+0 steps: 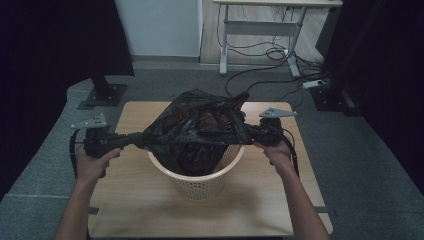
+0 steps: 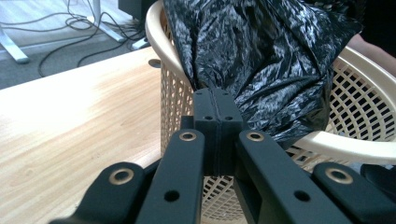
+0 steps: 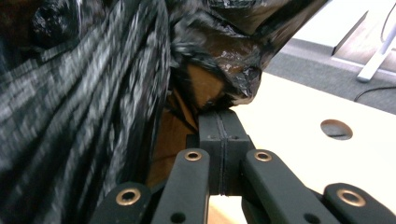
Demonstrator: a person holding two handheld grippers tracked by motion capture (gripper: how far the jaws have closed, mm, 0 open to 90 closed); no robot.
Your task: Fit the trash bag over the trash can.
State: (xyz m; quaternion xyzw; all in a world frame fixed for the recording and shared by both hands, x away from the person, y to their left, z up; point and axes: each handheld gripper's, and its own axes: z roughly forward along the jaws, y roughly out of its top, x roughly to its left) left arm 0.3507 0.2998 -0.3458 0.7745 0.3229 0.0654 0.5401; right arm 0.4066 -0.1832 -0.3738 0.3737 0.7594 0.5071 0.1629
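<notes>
We have the black bag (image 1: 200,127) stretched left-right over the basket (image 1: 200,182) mid-table, left gripper (image 1: 131,140) and right gripper (image 1: 250,134) each clenched on an opposite edge, so its mouth must drop straight down around the rim.

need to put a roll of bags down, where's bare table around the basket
Bare wood lies on the table near its front edge and left of the basket. The middle is crowded: the black bag is stretched between both tools.
</notes>
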